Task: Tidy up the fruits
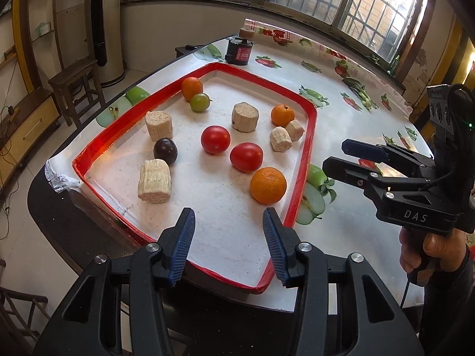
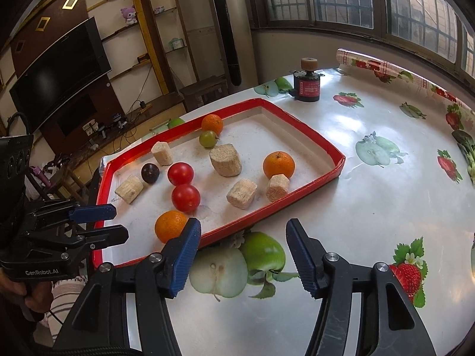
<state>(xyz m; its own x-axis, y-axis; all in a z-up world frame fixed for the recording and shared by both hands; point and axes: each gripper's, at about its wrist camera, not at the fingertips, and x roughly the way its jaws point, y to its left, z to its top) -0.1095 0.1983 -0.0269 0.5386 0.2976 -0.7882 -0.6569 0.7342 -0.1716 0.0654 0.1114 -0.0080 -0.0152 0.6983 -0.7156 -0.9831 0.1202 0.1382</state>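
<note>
A red-rimmed tray holds three oranges, two red tomatoes, a dark plum, a green fruit and several beige cylinder blocks. The nearest orange lies by the tray's right rim. My left gripper hovers open over the tray's near end, with nothing between its fingers. My right gripper is open and empty over the tablecloth, just outside the tray's rim, with that orange beside its left finger. Each gripper also shows in the other's view: the right gripper, the left gripper.
The round table wears a glossy fruit-print cloth. A dark can with a cork-like top stands beyond the tray's far end. A wooden stool and a TV lie off the table's left side. Windows run along the back.
</note>
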